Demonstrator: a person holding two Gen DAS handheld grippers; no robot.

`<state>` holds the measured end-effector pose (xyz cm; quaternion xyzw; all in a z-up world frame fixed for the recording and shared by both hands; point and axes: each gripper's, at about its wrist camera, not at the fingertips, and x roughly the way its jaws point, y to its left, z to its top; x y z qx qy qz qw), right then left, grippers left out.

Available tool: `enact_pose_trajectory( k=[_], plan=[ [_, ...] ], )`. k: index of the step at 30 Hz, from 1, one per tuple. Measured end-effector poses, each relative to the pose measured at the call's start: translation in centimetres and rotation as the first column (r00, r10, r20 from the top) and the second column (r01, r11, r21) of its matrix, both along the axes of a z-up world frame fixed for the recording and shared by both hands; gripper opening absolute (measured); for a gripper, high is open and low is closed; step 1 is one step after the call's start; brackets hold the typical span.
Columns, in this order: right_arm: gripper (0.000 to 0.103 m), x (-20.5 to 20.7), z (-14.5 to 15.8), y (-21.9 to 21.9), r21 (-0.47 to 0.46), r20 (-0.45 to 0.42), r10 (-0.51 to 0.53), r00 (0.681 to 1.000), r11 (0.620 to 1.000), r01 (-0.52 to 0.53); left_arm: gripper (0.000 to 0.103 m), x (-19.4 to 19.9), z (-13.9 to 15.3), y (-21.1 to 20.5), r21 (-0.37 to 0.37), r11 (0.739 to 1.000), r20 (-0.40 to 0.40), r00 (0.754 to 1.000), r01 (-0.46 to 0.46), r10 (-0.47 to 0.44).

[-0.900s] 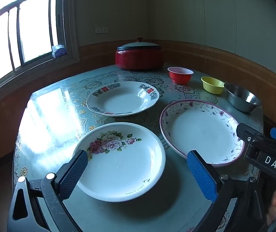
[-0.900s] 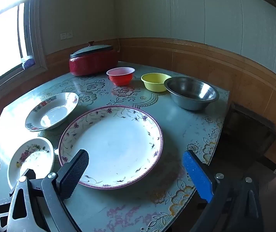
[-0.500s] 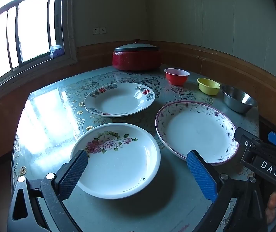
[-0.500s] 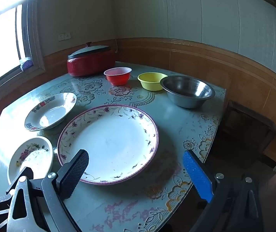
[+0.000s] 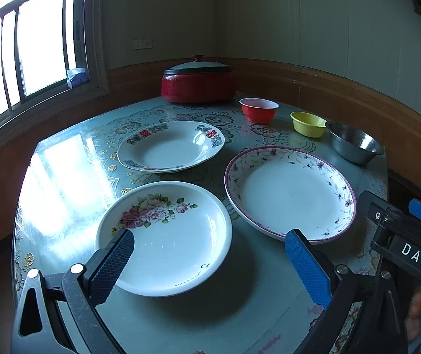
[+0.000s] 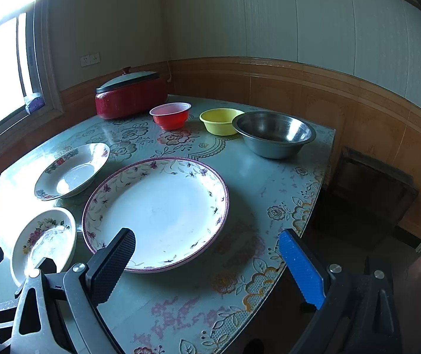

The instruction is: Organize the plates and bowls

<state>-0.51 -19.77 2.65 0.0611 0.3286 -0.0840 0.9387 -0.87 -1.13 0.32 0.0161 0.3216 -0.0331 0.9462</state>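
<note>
1. Hovering over the near edge of the worktop (image 5: 63,177), the left gripper (image 5: 207,256) has its jaws spread wide and empty, and they frame the rose plate (image 5: 163,236), which lies flat at 12 o'clock from them.
2. Compared with a moment ago, both views have drawn back and up a little: the dishes sit slightly farther off, and none of them has shifted. I read this as lining up, not yet a grasp.
3. At 12 o'clock beyond the rose plate lies the plate with red characters (image 5: 170,146), apart from it.
4. At 2 o'clock from the rose plate rests the large purple-rimmed plate (image 5: 290,191), just beside it with their rims nearly meeting.
5. Along the far edge, left to right, stand a red lidded pot (image 5: 198,84), a red bowl (image 5: 259,110), a yellow bowl (image 5: 308,124) and a steel bowl (image 5: 355,144).
6. The right gripper (image 6: 207,262) hangs over the near right edge, jaws likewise wide and empty, with the purple-rimmed plate at 11 o'clock.
7. Nothing is stacked yet, so the task seems barely begun.
</note>
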Motion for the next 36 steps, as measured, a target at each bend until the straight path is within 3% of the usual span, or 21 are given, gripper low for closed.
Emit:
enact_pose_trajectory(
  k=[13,36],
  plan=[
    [0.100,0.2,0.3,0.7,-0.003,0.011,0.037,0.999,0.999,-0.037,0.103,-0.1,0.0,0.6,-0.005,1.000,0.004,1.000,-0.023,0.023],
    [0.100,-1.0,0.5,-0.4,0.003,0.013,0.009,1.000,1.000,-0.009,0.103,-0.7,0.0,-0.4,0.001,1.000,0.000,1.000,0.028,-0.028]
  ],
)
